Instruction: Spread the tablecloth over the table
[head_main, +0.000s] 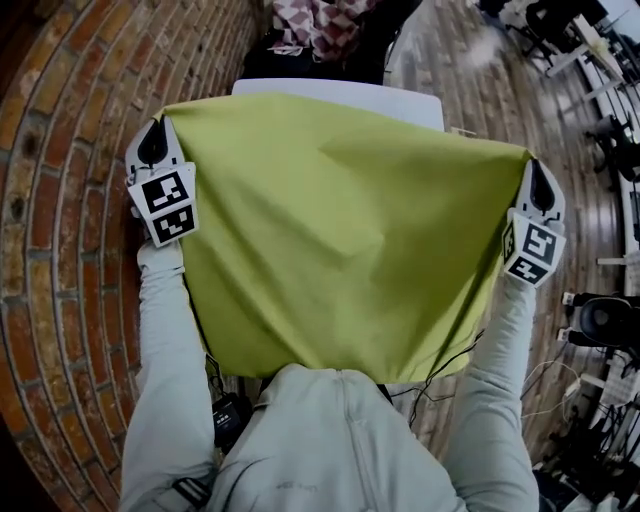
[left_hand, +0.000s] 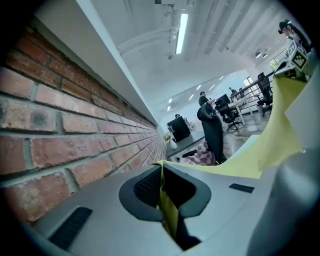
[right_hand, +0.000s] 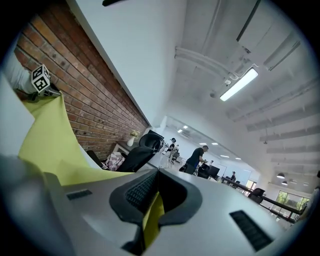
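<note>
Head view: the yellow-green tablecloth (head_main: 340, 240) hangs stretched between the left gripper (head_main: 156, 135) and the right gripper (head_main: 538, 178), each at one far corner, with the near edge drooping against the person's chest. Only a white strip of the table (head_main: 330, 90) shows beyond the cloth's far edge, and a brick wall (head_main: 60, 200) runs along the left. Left gripper view: the jaws are clamped tight on a fold of the cloth's corner (left_hand: 167, 210), and the sheet sweeps away to the right towards the other gripper. Right gripper view: the jaws likewise pinch a yellow fold (right_hand: 152, 210), and the cloth rises to the left up to the far gripper's marker cube (right_hand: 40, 79). Judged from these views, the step in hand is carrying the open sheet out over the table. To do it well, both grips should stay firm and level with each other, the span kept taut enough to prevent sagging or wrinkling, the far edge taken just past the table's far side, and the cloth lowered squarely before either corner is let go.
</note>
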